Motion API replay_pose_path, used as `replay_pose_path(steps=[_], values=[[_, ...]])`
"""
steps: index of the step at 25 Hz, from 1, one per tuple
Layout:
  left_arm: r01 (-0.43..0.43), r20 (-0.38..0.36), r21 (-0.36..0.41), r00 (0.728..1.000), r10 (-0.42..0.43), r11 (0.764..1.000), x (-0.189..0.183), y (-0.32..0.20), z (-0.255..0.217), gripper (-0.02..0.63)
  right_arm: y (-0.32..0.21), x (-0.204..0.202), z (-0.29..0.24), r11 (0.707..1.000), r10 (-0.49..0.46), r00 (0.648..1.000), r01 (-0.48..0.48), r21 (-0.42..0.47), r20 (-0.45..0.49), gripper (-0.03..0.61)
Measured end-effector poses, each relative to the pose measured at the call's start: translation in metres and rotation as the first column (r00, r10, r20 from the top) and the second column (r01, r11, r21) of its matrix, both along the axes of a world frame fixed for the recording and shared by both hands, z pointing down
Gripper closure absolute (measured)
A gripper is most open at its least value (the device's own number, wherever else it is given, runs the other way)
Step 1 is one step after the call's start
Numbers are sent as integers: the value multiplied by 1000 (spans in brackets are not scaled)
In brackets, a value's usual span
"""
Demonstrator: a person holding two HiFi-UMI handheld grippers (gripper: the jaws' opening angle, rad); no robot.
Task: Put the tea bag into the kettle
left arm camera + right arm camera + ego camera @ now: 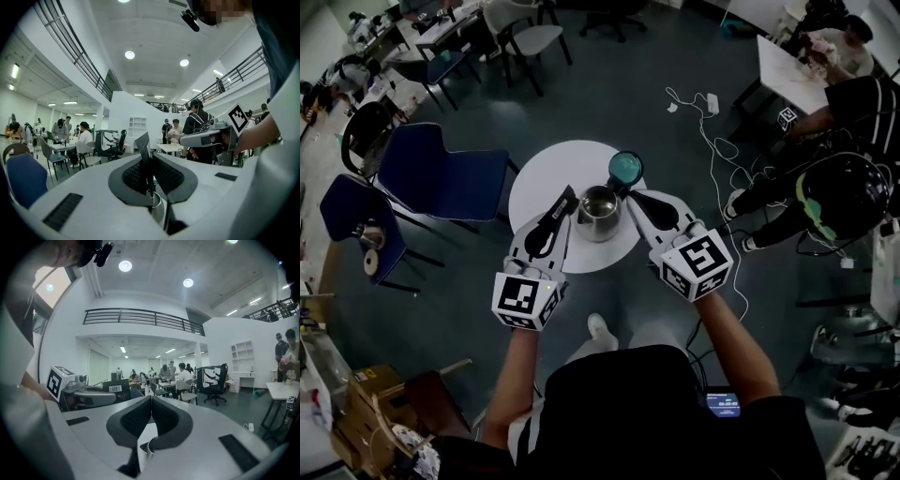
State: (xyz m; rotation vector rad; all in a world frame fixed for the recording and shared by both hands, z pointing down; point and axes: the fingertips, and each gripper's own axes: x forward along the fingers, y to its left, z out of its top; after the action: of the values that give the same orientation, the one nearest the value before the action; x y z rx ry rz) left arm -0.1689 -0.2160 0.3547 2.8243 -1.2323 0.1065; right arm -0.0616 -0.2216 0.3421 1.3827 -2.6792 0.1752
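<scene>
Item 1: my left gripper [149,160]. Jaws nearly together, clamped on a flat dark tea bag [142,144] that stands on edge between the pads, its upper corner poking out past the tips. Gripper lies about level.

Item 2: tea bag, location. Held over the table, just beside the kettle's left rim and outside the kettle. From the right gripper view it shows as a dark packet with a white barcode label.

Item 3: my right gripper [151,402]. Jaws closed, pad tips meeting, and I see nothing pinched between them. It sits at the kettle's right side, angled toward it.

Item 4: 1 steel kettle [598,214]. Upright, mouth uncovered, between the 2 grippers. Its rim shows just below the left jaws.

Item 5: 1 round teal lid [625,169]. At the kettle's far right edge; I cannot tell whether it is hinged there.

Item 6: 1 round white table [546,178]. Carries the kettle.

Item 7: 2 marker cubes, 1 on each gripper, nearest my hands.

Item 8: 2 blue chairs [441,173], left of the table, well apart from it.

Item 9: 1 white cable [712,141] with a power strip, looped across the dark floor right of the table.

Item 10: 1 person in dark clothes [853,103] at the far right, at a white desk.
</scene>
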Motion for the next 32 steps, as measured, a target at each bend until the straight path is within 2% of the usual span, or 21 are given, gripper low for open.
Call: replay_pose_path(steps=[5,13,20,26,32], values=[[-35,-2,-3,999,35,999,11,-11,7,581,-8,7,12,1000,9,1000,-10,-21,-17,558],[-23,26,-19,999,24,1000,22,-28,18,581,-19,23,22,999,8,1000,-9,-38,-15,558],[-7,68,-61,998,11,998,48,-37,44,580,-34,49,45,997,-19,1000,19,-70,-2,558],[3,119,-92,993,8,996,66,-45,72,581,-45,67,69,993,-47,999,47,-107,2,558],[-1,223,-144,974,34,990,84,-60,109,581,-52,84,94,988,-58,998,59,-143,13,558]])
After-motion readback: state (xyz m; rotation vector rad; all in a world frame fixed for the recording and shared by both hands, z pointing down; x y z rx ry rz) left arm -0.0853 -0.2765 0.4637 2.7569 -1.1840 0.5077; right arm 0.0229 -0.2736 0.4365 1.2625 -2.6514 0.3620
